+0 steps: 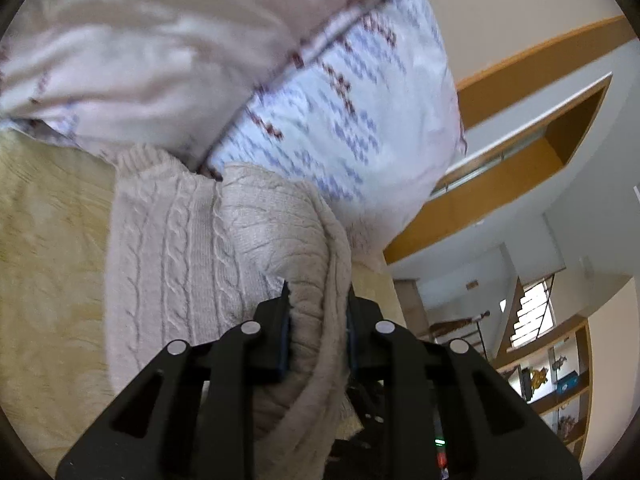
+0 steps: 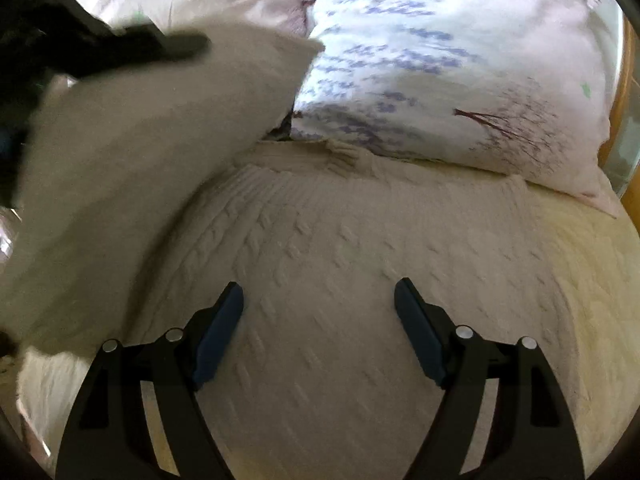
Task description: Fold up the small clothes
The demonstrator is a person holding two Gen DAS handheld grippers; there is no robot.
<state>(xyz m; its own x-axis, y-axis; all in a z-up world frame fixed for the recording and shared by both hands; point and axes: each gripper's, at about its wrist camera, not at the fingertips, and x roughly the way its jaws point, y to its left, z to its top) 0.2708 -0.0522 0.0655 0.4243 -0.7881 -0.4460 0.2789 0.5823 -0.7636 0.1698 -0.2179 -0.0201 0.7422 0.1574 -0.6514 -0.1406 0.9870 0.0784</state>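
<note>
So we're mid-fold on the cream cable-knit sweater (image 2: 328, 264), which is lying on the bed (image 2: 592, 264) with its collar up against the pillows. The left hand-held gripper (image 1: 318, 332) is pinching a bunched edge of the knit, pads pressed into the fabric, and carrying that side up and over the body of the sweater (it looks like a sleeve or side panel, but with the blur we can't say which). The right hand-held gripper (image 2: 319, 332) hangs spread wide over the flat middle part with nothing between its fingers. If we want this fold tidy, we'd bring the lifted flap straight across and lay it down parallel to the cable ribs, letting go only once the fabric rests flat, and the free right one could press the body down so it doesn't drag along. Chunky knit like this is heavy and stretchy, so a slow lay-down probably beats a flick. Room-wise, the blue-patterned pillow (image 2: 460, 72) and the pink pillow (image 1: 152, 40) touch the top of the sweater, so there's no spare space that way. The bed's side edge (image 1: 372, 280) sits just beside the left gripper, so the flap should go inward, toward the open yellowish bedspread.
</note>
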